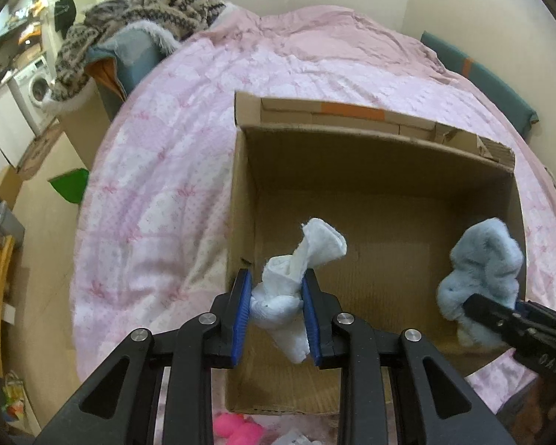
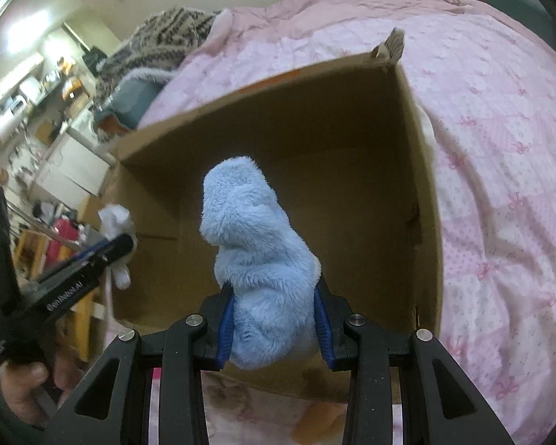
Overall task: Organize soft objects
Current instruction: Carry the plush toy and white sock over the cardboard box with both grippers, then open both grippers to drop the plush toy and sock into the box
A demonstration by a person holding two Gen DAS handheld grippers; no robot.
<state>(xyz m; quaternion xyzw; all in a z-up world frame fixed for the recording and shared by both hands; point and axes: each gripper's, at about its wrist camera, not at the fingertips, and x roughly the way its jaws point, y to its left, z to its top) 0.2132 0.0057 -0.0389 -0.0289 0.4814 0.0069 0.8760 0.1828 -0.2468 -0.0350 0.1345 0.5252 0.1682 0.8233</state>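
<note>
Between the blue pads of the left tongs (image 1: pixel 276 306) sits a crumpled white cloth (image 1: pixel 296 278), pinched at its middle so that one end sticks up ahead of the fingertips and the other hangs down below them; the jaws are closed as far as the bunched cloth lets them. Just beneath and ahead of these tongs lies an open cardboard box (image 1: pixel 381 170) resting on a pink patterned quilt (image 1: pixel 159 170), and the cloth is held over the near left part of the box's bare bottom. Off to the right, the right tongs (image 2: pixel 274 319) are clamped on a fluffy light blue cloth (image 2: pixel 255 244), its pile bulging out above the pads, the jaws held partly apart by its bulk. This blue cloth (image 1: pixel 482 274) hangs over the right side of the box, close to the right wall. Seen from the right wrist, the left tongs (image 2: pixel 124 248) reach in from the left with the white cloth (image 2: pixel 118 222) at their tip, well apart from the blue one. Beyond the box, at the far left of the bed, a striped furry blanket (image 1: pixel 148 3) is heaped up. Below the left tongs, near the box's front edge, something bright pink (image 1: pixel 237 428) lies on the quilt.
</note>
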